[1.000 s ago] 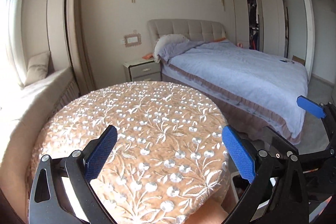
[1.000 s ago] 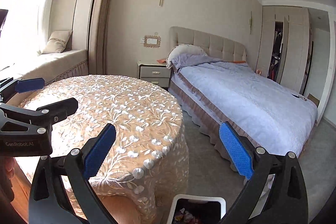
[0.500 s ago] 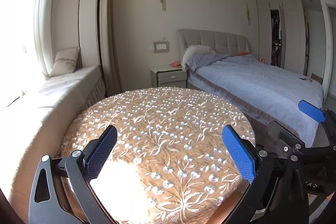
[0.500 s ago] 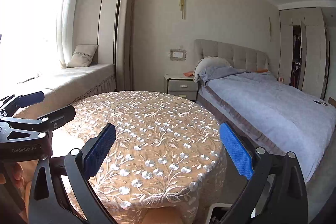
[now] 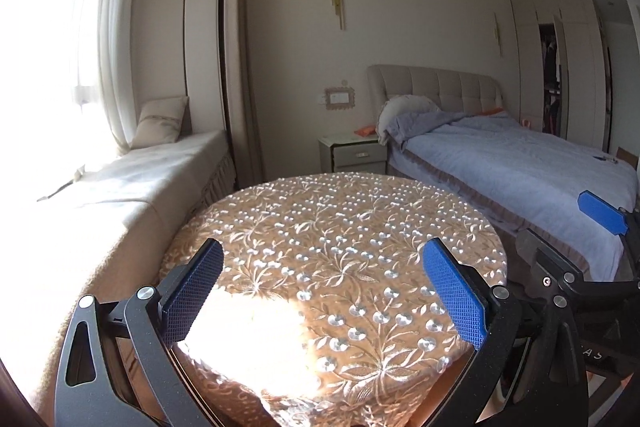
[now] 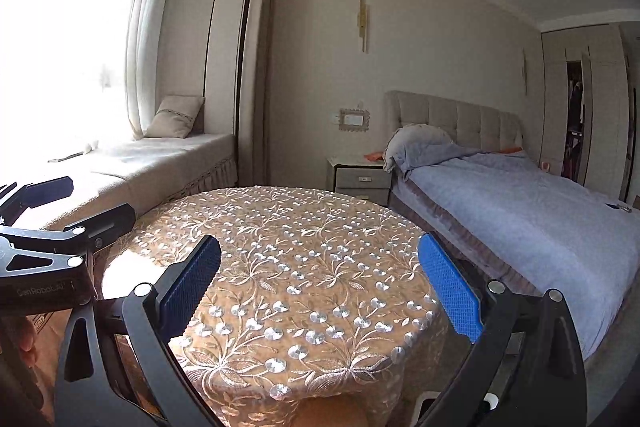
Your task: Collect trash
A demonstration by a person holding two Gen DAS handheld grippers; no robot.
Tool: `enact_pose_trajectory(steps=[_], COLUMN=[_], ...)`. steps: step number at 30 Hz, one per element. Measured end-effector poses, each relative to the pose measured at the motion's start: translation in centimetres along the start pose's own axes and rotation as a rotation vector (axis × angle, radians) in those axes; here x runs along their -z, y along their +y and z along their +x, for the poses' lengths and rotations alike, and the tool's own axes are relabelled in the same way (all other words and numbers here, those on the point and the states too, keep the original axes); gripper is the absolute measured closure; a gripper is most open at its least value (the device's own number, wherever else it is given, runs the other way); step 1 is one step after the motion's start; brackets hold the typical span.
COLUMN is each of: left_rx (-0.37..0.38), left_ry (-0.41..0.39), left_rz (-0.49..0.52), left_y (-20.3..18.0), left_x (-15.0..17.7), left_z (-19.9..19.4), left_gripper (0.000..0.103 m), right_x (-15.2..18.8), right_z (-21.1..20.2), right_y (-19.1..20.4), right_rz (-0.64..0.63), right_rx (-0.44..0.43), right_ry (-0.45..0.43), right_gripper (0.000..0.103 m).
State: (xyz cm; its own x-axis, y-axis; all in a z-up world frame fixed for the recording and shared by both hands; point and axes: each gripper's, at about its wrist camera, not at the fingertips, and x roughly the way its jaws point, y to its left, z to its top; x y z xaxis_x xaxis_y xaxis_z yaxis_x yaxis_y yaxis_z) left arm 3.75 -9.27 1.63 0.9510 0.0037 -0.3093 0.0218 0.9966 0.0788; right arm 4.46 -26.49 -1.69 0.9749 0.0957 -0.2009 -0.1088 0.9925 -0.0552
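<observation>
No loose trash shows in either view. A round table [image 5: 340,227] under a tan cloth with silver flower embroidery lies bare in front of both grippers. My left gripper [image 5: 324,291] hovers open over its near edge, nothing between the blue pads. My right gripper [image 6: 320,287] is open and empty too, over the same table [image 6: 300,227]. Each gripper shows in the other's view: the right gripper [image 5: 554,218] at the right edge, the left gripper [image 6: 98,198] at the left. A corner of a white bin [image 6: 426,401] peeks in below the table; its contents are hidden.
A bed [image 6: 520,203] with a grey-blue duvet runs along the right. A nightstand [image 6: 362,179] stands beside it. A window seat [image 5: 132,179] with a cushion [image 5: 162,121] lies left under a bright window. A wardrobe [image 5: 560,75] is at the far right. A hand [image 6: 24,339] holds the left gripper.
Both views have swung left and tilted up: the window seat and curtain came into view. The white bin slid almost out of the right wrist view. Both grippers stayed open.
</observation>
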Motion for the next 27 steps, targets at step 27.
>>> enact_pose_trajectory(steps=[27], left_rx=[-0.053], left_ry=[0.011], left_rz=[0.003], left_y=[-1.2], left_x=[0.1], left_z=[-0.5], left_gripper=[0.005], right_x=[0.6], right_z=[-0.1], right_y=[-0.3], right_rz=[0.008], right_rx=[-0.006], right_ry=[0.007], right_gripper=[0.005])
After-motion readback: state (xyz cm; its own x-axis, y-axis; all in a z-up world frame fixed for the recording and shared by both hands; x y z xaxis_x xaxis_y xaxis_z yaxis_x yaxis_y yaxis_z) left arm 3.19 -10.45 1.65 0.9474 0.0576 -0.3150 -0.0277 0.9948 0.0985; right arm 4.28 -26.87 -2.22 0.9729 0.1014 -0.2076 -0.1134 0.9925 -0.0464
